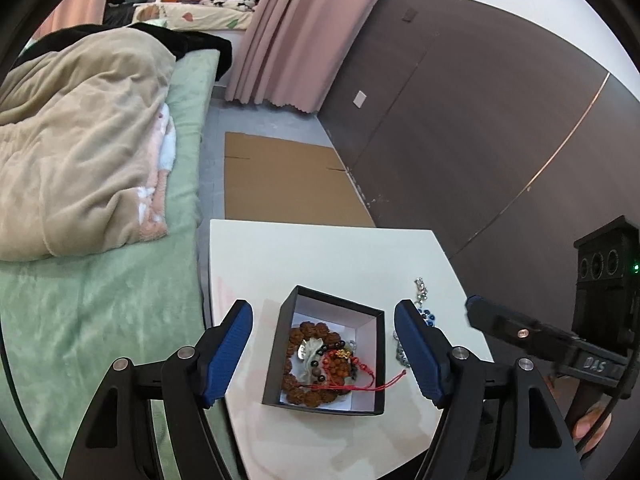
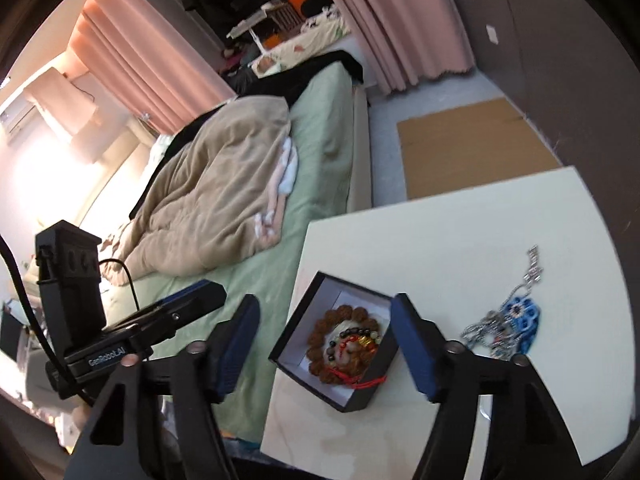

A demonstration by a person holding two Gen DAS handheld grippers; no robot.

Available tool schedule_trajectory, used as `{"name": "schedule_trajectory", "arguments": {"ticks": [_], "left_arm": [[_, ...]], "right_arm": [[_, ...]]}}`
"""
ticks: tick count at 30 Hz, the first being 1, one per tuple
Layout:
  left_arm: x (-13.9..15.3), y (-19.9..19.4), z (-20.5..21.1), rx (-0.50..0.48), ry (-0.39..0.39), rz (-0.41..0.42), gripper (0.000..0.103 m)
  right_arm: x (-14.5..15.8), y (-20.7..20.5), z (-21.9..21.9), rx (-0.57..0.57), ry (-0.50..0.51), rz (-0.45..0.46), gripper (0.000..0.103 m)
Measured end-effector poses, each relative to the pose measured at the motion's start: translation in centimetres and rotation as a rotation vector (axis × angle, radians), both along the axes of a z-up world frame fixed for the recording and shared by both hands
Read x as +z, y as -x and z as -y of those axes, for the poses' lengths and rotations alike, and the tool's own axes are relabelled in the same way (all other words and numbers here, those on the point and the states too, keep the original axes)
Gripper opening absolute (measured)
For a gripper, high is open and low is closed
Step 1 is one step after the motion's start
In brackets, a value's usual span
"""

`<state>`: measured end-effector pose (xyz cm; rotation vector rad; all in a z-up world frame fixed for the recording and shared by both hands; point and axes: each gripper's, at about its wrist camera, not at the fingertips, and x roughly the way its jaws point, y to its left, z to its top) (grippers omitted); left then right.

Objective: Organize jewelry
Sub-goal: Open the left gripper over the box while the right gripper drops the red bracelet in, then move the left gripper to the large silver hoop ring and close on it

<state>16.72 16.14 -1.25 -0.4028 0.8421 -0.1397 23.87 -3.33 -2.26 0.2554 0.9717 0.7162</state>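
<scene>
A black open box (image 1: pixel 280 360) (image 2: pixel 372 392) with a white lining sits on the white table (image 1: pixel 320 256) (image 2: pixel 460 232). It holds a brown bead bracelet (image 1: pixel 304 330) (image 2: pixel 324 322), a dark bead bracelet, a gold charm and red cord (image 1: pixel 372 387). A silver chain with blue beaded jewelry (image 2: pixel 520 316) (image 1: pixel 420 292) lies on the table right of the box. My left gripper (image 1: pixel 323 312) is open above the box, fingers either side. My right gripper (image 2: pixel 325 304) is open, also above the box. Both are empty.
A bed with a green sheet (image 1: pixel 80 320) and beige blanket (image 1: pixel 80 140) runs along the table's left edge. Flat cardboard (image 1: pixel 288 180) lies on the floor beyond the table. A dark wall panel (image 1: pixel 480 120) stands right. The other gripper's body (image 1: pixel 560 344) (image 2: pixel 120 340) shows beside each view.
</scene>
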Motion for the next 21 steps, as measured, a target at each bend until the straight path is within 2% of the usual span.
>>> {"name": "schedule_trajectory", "arguments": {"ticks": [4, 15, 21], "left_arm": [[0.6, 0.1, 1.0, -0.035, -0.004, 0.014, 0.074], [1.8, -0.7, 6.2, -0.167, 0.003, 0.024, 0.074], [0.7, -0.9, 8.9, -0.203, -0.022, -0.012, 0.074]], "right_arm": [[0.5, 0.0, 1.4, -0.027, 0.053, 0.023, 0.078], [1.6, 0.0, 7.6, -0.103, 0.220, -0.014, 0.078], [1.4, -0.3, 10.9, -0.123, 0.211, -0.003, 0.078]]}}
